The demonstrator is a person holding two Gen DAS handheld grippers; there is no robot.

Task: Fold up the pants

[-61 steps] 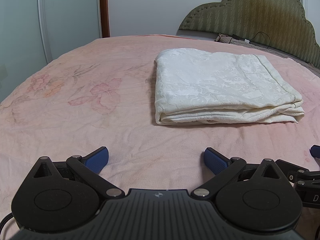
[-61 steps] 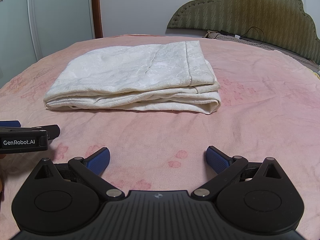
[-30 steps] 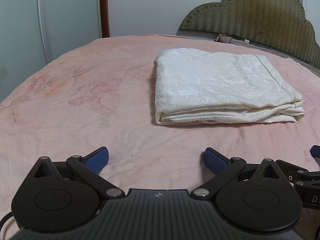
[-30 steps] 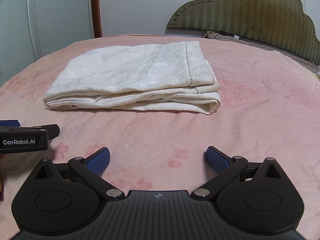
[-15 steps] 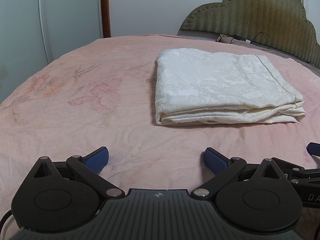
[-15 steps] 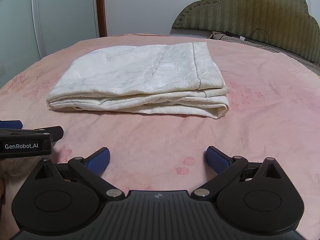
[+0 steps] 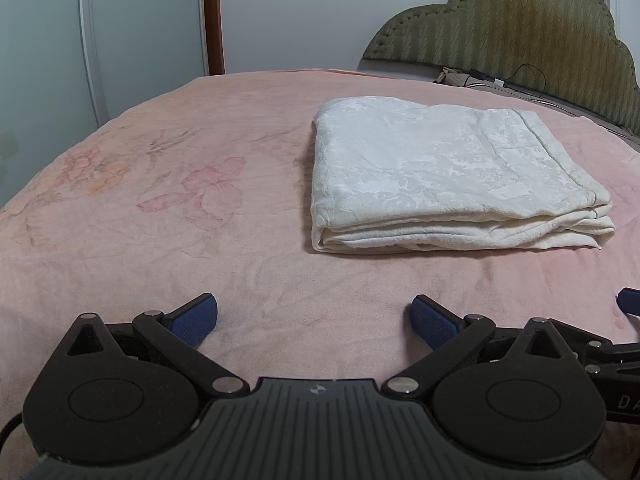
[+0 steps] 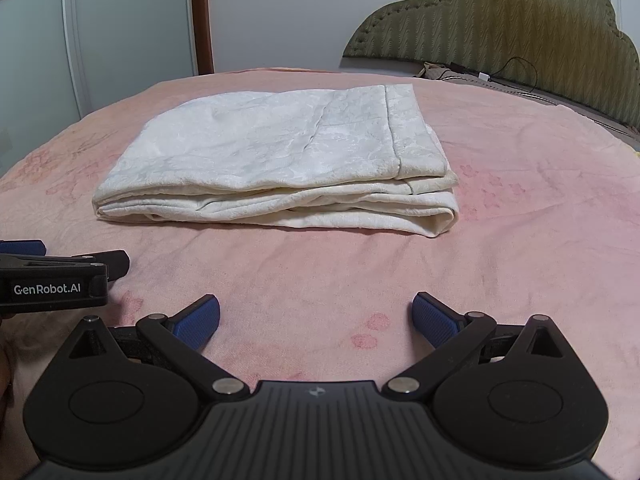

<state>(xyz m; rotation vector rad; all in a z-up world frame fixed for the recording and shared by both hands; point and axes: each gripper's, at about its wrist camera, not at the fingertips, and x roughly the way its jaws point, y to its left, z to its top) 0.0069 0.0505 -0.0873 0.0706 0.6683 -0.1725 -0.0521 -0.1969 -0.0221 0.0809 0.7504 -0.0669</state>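
Observation:
The white pants lie folded in a flat rectangular stack on the pink bedspread; they also show in the right wrist view. My left gripper is open and empty, low over the bed, short of the stack's near edge. My right gripper is open and empty, also short of the stack. The left gripper's side shows at the left edge of the right wrist view. Neither gripper touches the pants.
An olive padded headboard stands at the back right with a cable and charger at its foot. Pale wardrobe doors and a brown door frame are at the back left. The bedspread surrounds the stack on all sides.
My right gripper has moved a little closer to the pants, which now look larger in its view. The left gripper and the pants have stayed almost still.

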